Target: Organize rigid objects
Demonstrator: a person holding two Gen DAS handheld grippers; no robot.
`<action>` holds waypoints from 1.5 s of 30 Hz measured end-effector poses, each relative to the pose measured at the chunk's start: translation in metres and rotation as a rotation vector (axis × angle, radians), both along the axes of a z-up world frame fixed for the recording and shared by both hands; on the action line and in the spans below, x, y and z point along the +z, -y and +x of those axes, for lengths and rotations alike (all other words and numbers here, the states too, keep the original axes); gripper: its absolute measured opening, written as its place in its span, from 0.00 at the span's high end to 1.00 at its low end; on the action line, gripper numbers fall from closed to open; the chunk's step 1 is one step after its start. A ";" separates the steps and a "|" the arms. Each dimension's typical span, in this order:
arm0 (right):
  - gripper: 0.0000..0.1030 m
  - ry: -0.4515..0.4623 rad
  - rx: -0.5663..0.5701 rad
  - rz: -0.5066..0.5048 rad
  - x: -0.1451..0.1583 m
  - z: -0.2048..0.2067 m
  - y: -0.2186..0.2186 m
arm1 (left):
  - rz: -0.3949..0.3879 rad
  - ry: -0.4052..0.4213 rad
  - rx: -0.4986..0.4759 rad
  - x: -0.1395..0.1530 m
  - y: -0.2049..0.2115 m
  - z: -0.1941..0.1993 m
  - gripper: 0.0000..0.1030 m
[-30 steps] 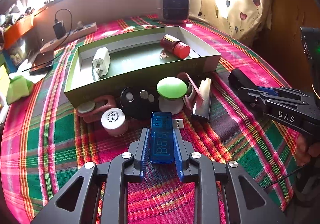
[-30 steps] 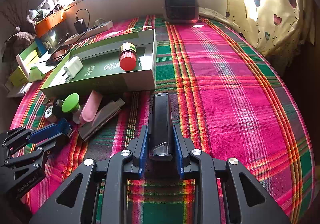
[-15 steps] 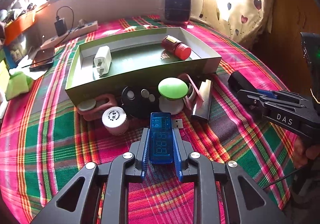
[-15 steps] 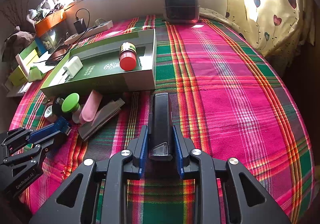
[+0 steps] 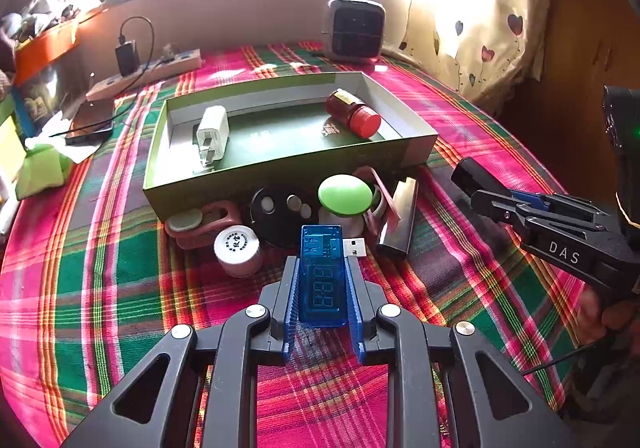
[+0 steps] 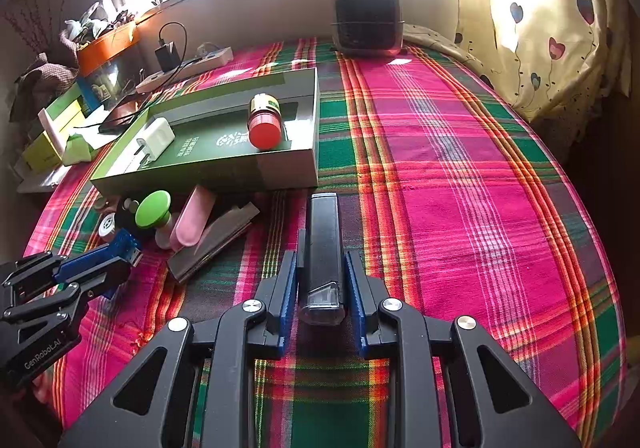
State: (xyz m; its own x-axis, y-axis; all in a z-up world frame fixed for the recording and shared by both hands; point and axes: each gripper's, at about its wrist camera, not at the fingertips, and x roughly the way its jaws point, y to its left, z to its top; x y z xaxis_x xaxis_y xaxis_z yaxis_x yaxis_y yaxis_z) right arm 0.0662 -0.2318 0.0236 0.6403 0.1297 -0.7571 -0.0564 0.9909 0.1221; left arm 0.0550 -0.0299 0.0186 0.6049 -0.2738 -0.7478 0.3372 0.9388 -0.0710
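Observation:
My left gripper (image 5: pixel 322 266) is shut on a blue USB meter (image 5: pixel 322 280) and holds it just above the plaid cloth. It also shows in the right wrist view (image 6: pixel 120 246). My right gripper (image 6: pixel 321 260) is shut on a long black device (image 6: pixel 323 248), seen in the left wrist view (image 5: pixel 476 176) too. A green open box (image 5: pixel 288 168) holds a white charger (image 5: pixel 212 136) and a red-capped bottle (image 5: pixel 354 116). In front of the box lie a green-topped item (image 5: pixel 345 195), a black disc (image 5: pixel 280 208), a white-capped jar (image 5: pixel 237 248), a pink case (image 6: pixel 192 222) and a grey bar (image 5: pixel 398 220).
A small heater (image 6: pixel 366 22) stands at the back by the window. A power strip (image 5: pixel 148 72) with a plugged charger, a phone (image 5: pixel 90 122) and boxes (image 6: pixel 52 128) lie at the left. The plaid cloth (image 6: pixel 460 188) spreads to the right of the box, toward a curtain (image 6: pixel 540 28).
The left gripper with the USB meter has lifted and drawn back slightly, so the box and small items sit a little farther off. The right gripper has not moved.

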 end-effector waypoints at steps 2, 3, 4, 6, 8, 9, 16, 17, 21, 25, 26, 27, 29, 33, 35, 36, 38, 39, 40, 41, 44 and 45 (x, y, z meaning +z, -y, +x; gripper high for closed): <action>0.76 0.008 0.003 0.002 0.002 -0.001 0.000 | -0.008 -0.001 0.002 0.002 -0.001 0.000 0.80; 0.76 0.012 0.005 0.005 0.003 -0.001 0.000 | -0.012 -0.001 0.002 0.002 -0.002 0.000 0.80; 0.76 0.014 0.006 0.010 0.004 -0.002 0.000 | -0.012 0.000 0.004 0.003 -0.002 0.000 0.80; 0.76 0.020 0.008 0.013 0.006 -0.003 0.000 | -0.013 0.004 0.007 0.005 -0.003 0.000 0.80; 0.76 0.025 0.009 0.015 0.008 -0.004 0.001 | -0.015 0.008 0.008 0.007 -0.004 0.000 0.80; 0.76 0.029 0.010 0.016 0.009 -0.004 0.001 | -0.016 0.010 0.009 0.008 -0.004 0.001 0.80; 0.76 0.054 0.027 0.026 0.021 -0.004 -0.001 | -0.030 0.021 0.019 0.017 -0.007 0.008 0.80; 0.76 0.056 0.029 0.029 0.022 -0.003 -0.001 | -0.028 0.023 0.019 0.019 -0.007 0.010 0.80; 0.76 0.064 0.043 0.029 0.028 0.005 -0.004 | -0.027 0.031 0.021 0.025 -0.008 0.020 0.80; 0.76 0.068 0.061 0.033 0.033 0.014 -0.008 | -0.032 0.042 0.019 0.030 -0.006 0.031 0.80; 0.76 0.069 0.065 0.032 0.034 0.017 -0.009 | -0.034 0.041 0.022 0.031 -0.006 0.035 0.80; 0.76 0.070 0.069 0.032 0.035 0.020 -0.010 | -0.038 0.039 0.024 0.032 -0.007 0.040 0.80; 0.76 0.071 0.079 0.031 0.037 0.026 -0.014 | -0.047 0.033 0.025 0.033 -0.007 0.048 0.80; 0.76 0.069 0.097 0.029 0.039 0.039 -0.019 | -0.043 0.028 0.034 0.034 -0.008 0.066 0.80; 0.76 0.066 0.105 0.032 0.040 0.047 -0.022 | -0.043 0.026 0.040 0.035 -0.009 0.075 0.80; 0.76 0.064 0.111 0.035 0.040 0.050 -0.024 | -0.042 0.027 0.039 0.035 -0.009 0.079 0.80; 0.76 0.059 0.125 0.039 0.039 0.058 -0.029 | -0.039 0.021 0.047 0.034 -0.010 0.088 0.80; 0.76 0.054 0.130 0.040 0.039 0.062 -0.032 | -0.043 0.019 0.048 0.034 -0.010 0.093 0.80; 0.76 0.050 0.135 0.039 0.038 0.066 -0.035 | -0.048 0.016 0.054 0.033 -0.011 0.098 0.80; 0.76 0.047 0.141 0.039 0.037 0.070 -0.037 | -0.048 0.012 0.058 0.033 -0.012 0.103 0.80; 0.76 0.036 0.153 0.042 0.034 0.080 -0.043 | -0.038 0.006 0.064 0.030 -0.011 0.115 0.80; 0.76 0.032 0.158 0.042 0.033 0.084 -0.045 | -0.039 0.001 0.064 0.029 -0.011 0.119 0.80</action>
